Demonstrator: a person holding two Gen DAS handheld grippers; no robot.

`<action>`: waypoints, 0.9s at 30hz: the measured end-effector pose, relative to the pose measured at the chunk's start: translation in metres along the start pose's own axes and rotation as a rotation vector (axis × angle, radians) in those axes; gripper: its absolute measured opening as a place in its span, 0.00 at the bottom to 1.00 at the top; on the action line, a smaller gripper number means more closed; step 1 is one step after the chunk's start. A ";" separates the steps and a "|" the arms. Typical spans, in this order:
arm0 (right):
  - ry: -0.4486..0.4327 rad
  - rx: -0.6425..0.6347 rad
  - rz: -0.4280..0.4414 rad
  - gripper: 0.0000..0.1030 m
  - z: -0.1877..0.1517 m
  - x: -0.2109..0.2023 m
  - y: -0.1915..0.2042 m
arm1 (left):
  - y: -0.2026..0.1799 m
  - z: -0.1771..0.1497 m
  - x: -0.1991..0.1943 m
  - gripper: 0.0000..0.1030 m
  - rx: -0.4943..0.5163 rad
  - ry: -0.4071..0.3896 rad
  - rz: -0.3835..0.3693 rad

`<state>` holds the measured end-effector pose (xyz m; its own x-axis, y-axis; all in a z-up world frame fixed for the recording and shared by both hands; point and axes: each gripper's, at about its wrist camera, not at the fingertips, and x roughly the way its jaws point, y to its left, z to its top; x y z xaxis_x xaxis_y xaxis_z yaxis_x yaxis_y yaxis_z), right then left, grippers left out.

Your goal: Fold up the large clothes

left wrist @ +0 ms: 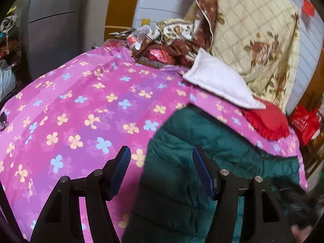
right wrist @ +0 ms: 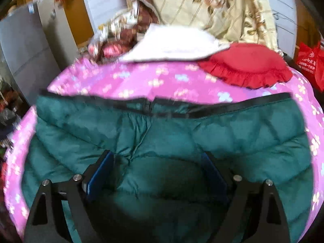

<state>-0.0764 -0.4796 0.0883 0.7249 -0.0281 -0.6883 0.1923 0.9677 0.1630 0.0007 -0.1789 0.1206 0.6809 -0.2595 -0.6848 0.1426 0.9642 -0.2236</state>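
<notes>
A dark green puffer jacket (right wrist: 166, 133) lies spread on a bed covered by a pink flowered sheet (left wrist: 81, 105). Its black-trimmed hem (right wrist: 232, 106) runs across the far side in the right wrist view. My right gripper (right wrist: 157, 160) hovers over the middle of the jacket, open, with its blue pads (right wrist: 101, 172) wide apart and nothing pinched. In the left wrist view the jacket (left wrist: 192, 141) fills the lower right. My left gripper (left wrist: 160, 158) is open over the jacket's left edge, where it meets the sheet. Nothing sits between its pads (left wrist: 121, 166).
A white pillow (left wrist: 218, 83), a red frilled cushion (right wrist: 247, 66) and a cream flowered quilt (left wrist: 253, 40) are piled at the head of the bed. Brown bedding and wrapped packets (left wrist: 158, 42) lie beside them. A red bag (left wrist: 303, 123) stands off the bed's right side.
</notes>
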 end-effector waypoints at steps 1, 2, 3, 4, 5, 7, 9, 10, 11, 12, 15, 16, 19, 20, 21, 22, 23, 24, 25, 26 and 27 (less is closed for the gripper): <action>-0.022 -0.001 -0.006 0.88 0.000 -0.012 -0.004 | -0.003 -0.003 0.005 0.43 0.006 0.015 0.004; -0.039 -0.007 -0.028 0.88 0.000 -0.024 -0.011 | -0.006 -0.007 0.011 0.43 0.012 0.030 0.005; -0.042 -0.010 -0.048 0.88 0.000 -0.033 -0.017 | -0.009 -0.010 0.018 0.43 0.018 0.053 0.013; -0.039 -0.013 -0.059 0.88 -0.001 -0.038 -0.025 | -0.013 -0.015 0.028 0.43 0.026 0.080 0.029; -0.034 -0.018 -0.071 0.88 -0.001 -0.042 -0.032 | -0.015 -0.018 0.033 0.43 0.029 0.088 0.035; -0.023 -0.050 -0.149 0.88 -0.004 -0.045 -0.052 | -0.019 -0.023 0.047 0.43 0.044 0.098 0.062; -0.002 -0.076 -0.218 0.88 -0.007 -0.037 -0.071 | -0.020 -0.025 0.057 0.45 0.047 0.100 0.077; 0.010 -0.072 -0.231 0.88 -0.007 -0.032 -0.080 | -0.020 -0.025 0.061 0.48 0.046 0.098 0.085; 0.020 -0.057 -0.232 0.88 -0.008 -0.024 -0.089 | -0.020 -0.024 0.065 0.49 0.044 0.095 0.091; 0.025 -0.040 -0.221 0.89 -0.009 -0.018 -0.096 | -0.020 -0.023 0.067 0.51 0.043 0.095 0.093; 0.052 0.016 -0.199 0.95 -0.008 0.000 -0.111 | -0.019 -0.019 0.079 0.52 0.018 0.107 0.087; 0.055 0.037 -0.190 0.96 -0.007 0.006 -0.116 | -0.019 -0.019 0.082 0.53 0.013 0.108 0.086; 0.062 0.092 -0.168 0.98 -0.007 0.016 -0.129 | -0.019 -0.019 0.085 0.55 0.012 0.106 0.098; 0.063 0.094 -0.168 0.98 -0.007 0.018 -0.129 | -0.020 -0.020 0.085 0.55 0.017 0.104 0.101; 0.066 0.089 -0.172 0.98 -0.007 0.020 -0.128 | -0.020 -0.020 0.084 0.55 0.021 0.103 0.102; 0.068 0.084 -0.178 0.98 -0.007 0.018 -0.127 | -0.020 -0.020 0.082 0.55 0.023 0.105 0.100; 0.068 0.076 -0.188 0.97 -0.008 0.013 -0.124 | -0.020 -0.020 0.081 0.55 0.023 0.107 0.097; 0.063 0.074 -0.196 0.97 -0.008 0.007 -0.123 | -0.019 -0.019 0.080 0.55 0.023 0.109 0.095; 0.052 0.077 -0.195 0.97 -0.008 -0.001 -0.121 | -0.018 -0.019 0.077 0.55 0.024 0.112 0.090; 0.037 0.081 -0.180 0.97 -0.009 -0.013 -0.119 | -0.017 -0.019 0.074 0.55 0.026 0.116 0.088; 0.026 0.082 -0.163 0.97 -0.011 -0.025 -0.117 | -0.015 -0.019 0.070 0.55 0.027 0.118 0.085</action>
<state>-0.1239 -0.5894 0.0787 0.6622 -0.1753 -0.7285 0.3597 0.9272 0.1040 0.0323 -0.2128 0.0629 0.6026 -0.1803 -0.7774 0.1082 0.9836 -0.1443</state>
